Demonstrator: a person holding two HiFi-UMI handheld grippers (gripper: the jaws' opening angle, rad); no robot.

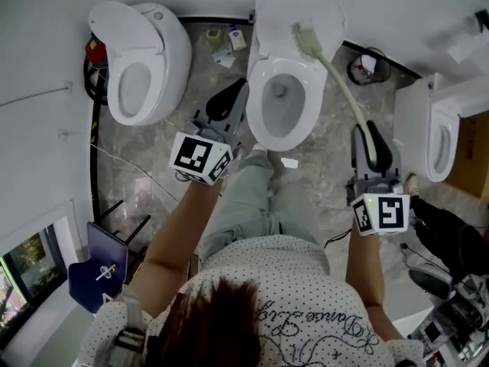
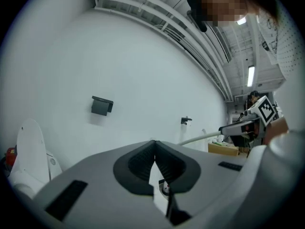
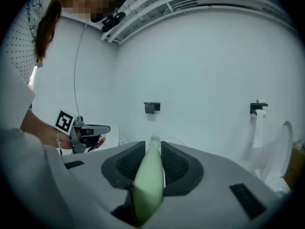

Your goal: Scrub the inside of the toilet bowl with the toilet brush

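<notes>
The middle toilet [image 1: 258, 75] stands open in the head view, with a little water in its bowl [image 1: 281, 105]. My right gripper [image 1: 372, 134] [image 3: 153, 151] is shut on the handle of a pale green toilet brush [image 1: 344, 90] [image 3: 149, 180]. Its long shaft slants up and left, and the brush head [image 1: 306, 38] is over the raised lid behind the bowl. My left gripper [image 1: 228, 99] [image 2: 155, 157] hangs shut and empty at the bowl's left side. The left gripper view also shows the brush shaft [image 2: 198, 138].
A second toilet [image 1: 172, 60] stands at the left and a third [image 1: 409, 121] at the right. Small bottles [image 1: 225, 46] and a black bin [image 1: 368, 67] sit on the marble floor by the back wall. The person's legs [image 1: 252, 205] stand right before the middle toilet.
</notes>
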